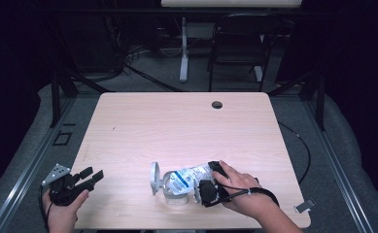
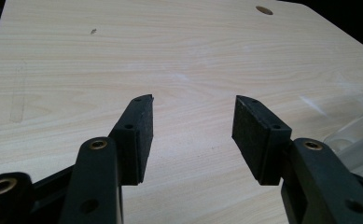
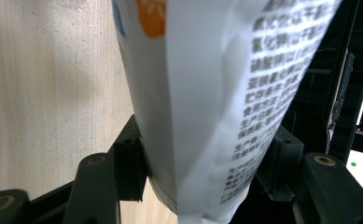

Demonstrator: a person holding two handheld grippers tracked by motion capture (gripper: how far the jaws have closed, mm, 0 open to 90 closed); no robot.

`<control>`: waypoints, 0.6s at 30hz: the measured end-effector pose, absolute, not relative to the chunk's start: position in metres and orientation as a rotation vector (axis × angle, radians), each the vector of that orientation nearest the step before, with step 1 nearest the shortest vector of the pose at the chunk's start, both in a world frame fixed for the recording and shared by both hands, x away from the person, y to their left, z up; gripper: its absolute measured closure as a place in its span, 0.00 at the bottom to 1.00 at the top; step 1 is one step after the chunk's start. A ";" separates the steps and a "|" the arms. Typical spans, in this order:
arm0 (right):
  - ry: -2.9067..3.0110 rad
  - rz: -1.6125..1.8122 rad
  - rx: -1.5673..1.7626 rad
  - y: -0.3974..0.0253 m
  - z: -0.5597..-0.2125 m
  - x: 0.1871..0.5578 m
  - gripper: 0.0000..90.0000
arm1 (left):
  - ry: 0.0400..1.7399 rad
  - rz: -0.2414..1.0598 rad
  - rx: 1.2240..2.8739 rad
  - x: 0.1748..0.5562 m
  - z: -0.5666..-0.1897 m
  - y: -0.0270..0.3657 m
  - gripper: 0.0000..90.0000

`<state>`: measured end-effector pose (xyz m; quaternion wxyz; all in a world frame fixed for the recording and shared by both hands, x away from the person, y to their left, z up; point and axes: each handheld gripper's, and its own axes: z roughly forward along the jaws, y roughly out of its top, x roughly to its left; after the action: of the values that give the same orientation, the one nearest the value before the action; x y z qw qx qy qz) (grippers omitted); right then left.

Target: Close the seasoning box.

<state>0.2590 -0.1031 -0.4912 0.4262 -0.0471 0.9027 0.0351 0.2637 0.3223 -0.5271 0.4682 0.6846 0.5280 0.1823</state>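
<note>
A white packet (image 1: 186, 176) with blue and black print lies tilted over a clear plastic jar (image 1: 174, 194) near the table's front edge. The jar's round lid (image 1: 154, 177) stands open at its left. My right gripper (image 1: 211, 177) is shut on the packet's right end. In the right gripper view, the packet (image 3: 207, 70) rises between the two jaws of the right gripper (image 3: 207, 140), showing orange and blue marks and printed text. My left gripper (image 1: 93, 175) is held at the front left corner, open and holding nothing. The left gripper (image 2: 193, 109) faces bare wood, with the clear jar (image 2: 356, 140) at the right edge.
The wooden table (image 1: 177, 126) has a cable hole (image 1: 217, 104) near its far edge. A black chair (image 1: 237, 43) and a white desk leg (image 1: 183, 53) stand beyond it. A small grey clip (image 1: 304, 205) lies at the front right corner.
</note>
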 end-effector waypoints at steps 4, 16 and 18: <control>2.252 0.093 -0.121 -0.103 -0.491 0.259 0.49 | 1.296 0.447 1.681 0.264 -0.527 0.323 0.54; 2.247 0.079 -0.134 -0.102 -0.490 0.259 0.49 | 1.297 0.447 1.683 0.264 -0.528 0.322 0.54; 2.248 0.078 -0.135 -0.102 -0.490 0.259 0.49 | 1.298 0.447 1.684 0.264 -0.528 0.322 0.54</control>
<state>0.2592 -0.1023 -0.4896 0.4298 -0.0540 0.9008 0.0311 0.2639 0.3224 -0.5278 0.4660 0.6858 0.5286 0.1820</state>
